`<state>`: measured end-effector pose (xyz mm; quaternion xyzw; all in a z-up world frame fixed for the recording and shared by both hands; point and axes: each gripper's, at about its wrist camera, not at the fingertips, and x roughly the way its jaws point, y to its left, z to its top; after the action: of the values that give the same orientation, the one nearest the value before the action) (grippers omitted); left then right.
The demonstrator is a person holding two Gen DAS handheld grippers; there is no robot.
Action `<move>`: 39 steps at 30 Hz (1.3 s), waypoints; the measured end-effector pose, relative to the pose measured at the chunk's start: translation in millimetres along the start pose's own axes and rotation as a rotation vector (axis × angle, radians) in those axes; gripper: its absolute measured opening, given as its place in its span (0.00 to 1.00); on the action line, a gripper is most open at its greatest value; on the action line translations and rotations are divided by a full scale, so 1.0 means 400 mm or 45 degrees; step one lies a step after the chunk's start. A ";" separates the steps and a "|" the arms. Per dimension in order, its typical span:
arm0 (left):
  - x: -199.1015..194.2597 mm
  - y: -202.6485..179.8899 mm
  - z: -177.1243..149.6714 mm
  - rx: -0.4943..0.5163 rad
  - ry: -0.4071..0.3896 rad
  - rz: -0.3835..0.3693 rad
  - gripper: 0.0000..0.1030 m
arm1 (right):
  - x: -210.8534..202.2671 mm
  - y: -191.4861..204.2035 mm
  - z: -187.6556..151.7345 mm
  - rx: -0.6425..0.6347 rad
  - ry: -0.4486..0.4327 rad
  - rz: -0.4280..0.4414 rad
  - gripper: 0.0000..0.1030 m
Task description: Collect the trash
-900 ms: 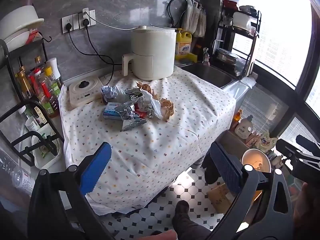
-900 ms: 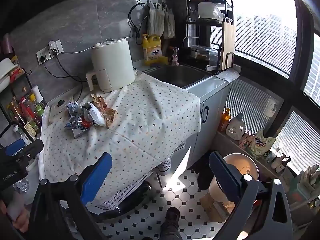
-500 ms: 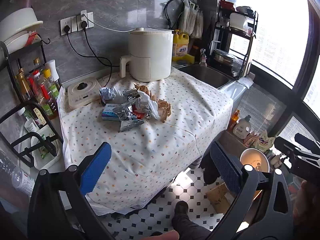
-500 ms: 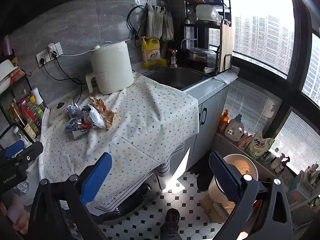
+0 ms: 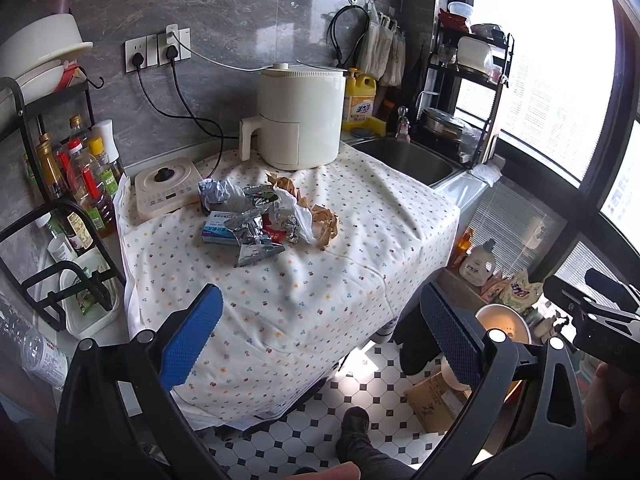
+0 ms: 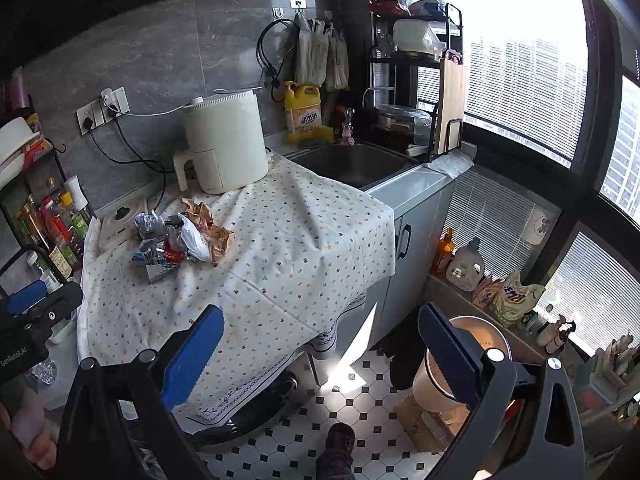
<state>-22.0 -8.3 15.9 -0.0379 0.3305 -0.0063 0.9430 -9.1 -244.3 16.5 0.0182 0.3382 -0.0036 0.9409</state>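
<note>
Left wrist view puts the trash pile of crumpled foil, wrappers and brown paper ahead of and above the left hand-held gripper, roughly centred between its wide, empty jaws, near the back of the cloth-covered surface in front of the white appliance. From the right hand-held gripper, equally wide and empty, the pile lies up and leftward, so the left hand looks better lined up, perhaps nearer. The pile's length runs left to right.
</note>
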 end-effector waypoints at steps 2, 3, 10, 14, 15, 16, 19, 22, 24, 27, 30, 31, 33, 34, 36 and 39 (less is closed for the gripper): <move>-0.004 -0.002 0.001 0.001 -0.007 -0.005 0.96 | -0.005 -0.005 0.000 0.000 -0.003 -0.005 0.93; -0.005 -0.003 0.002 0.001 -0.011 -0.007 0.96 | -0.007 -0.006 0.000 0.002 -0.002 -0.006 0.93; -0.011 -0.003 0.011 -0.013 -0.033 -0.022 0.96 | -0.023 -0.011 0.015 -0.002 -0.028 -0.020 0.93; -0.015 0.002 0.017 -0.018 -0.047 -0.026 0.96 | -0.029 -0.009 0.022 -0.007 -0.042 -0.026 0.93; -0.016 0.003 0.019 -0.018 -0.051 -0.027 0.96 | -0.031 -0.009 0.024 -0.007 -0.045 -0.027 0.93; -0.017 0.004 0.021 -0.018 -0.054 -0.029 0.96 | -0.032 -0.008 0.026 -0.007 -0.047 -0.028 0.93; -0.023 0.003 0.025 -0.015 -0.064 -0.035 0.96 | -0.036 -0.007 0.029 -0.009 -0.055 -0.028 0.93; -0.027 0.005 0.028 -0.014 -0.070 -0.038 0.96 | -0.040 -0.002 0.030 -0.013 -0.057 -0.026 0.93; -0.029 0.007 0.029 -0.014 -0.073 -0.039 0.96 | -0.042 0.000 0.031 -0.014 -0.059 -0.023 0.93; -0.034 0.011 0.030 -0.015 -0.079 -0.039 0.96 | -0.047 0.004 0.030 -0.017 -0.063 -0.022 0.93; -0.043 0.016 0.025 -0.014 -0.084 -0.038 0.96 | -0.050 0.007 0.029 -0.019 -0.064 -0.021 0.93; -0.044 0.018 0.024 -0.016 -0.084 -0.038 0.96 | -0.050 0.007 0.029 -0.019 -0.063 -0.021 0.93; -0.045 0.018 0.022 -0.013 -0.081 -0.037 0.96 | -0.051 0.010 0.025 -0.013 -0.061 -0.020 0.93; -0.047 0.019 0.021 -0.011 -0.082 -0.036 0.96 | -0.051 0.010 0.023 -0.009 -0.058 -0.018 0.93; -0.051 0.023 0.019 -0.009 -0.083 -0.036 0.96 | -0.051 0.012 0.019 0.001 -0.053 -0.016 0.93; -0.052 0.026 0.013 -0.010 -0.079 -0.038 0.96 | -0.050 0.013 0.013 0.013 -0.048 -0.019 0.93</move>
<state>-35.2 3.0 32.3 -0.0467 0.3005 -0.0180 0.9525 -21.2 -239.6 33.4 0.0206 0.3206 -0.0127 0.9469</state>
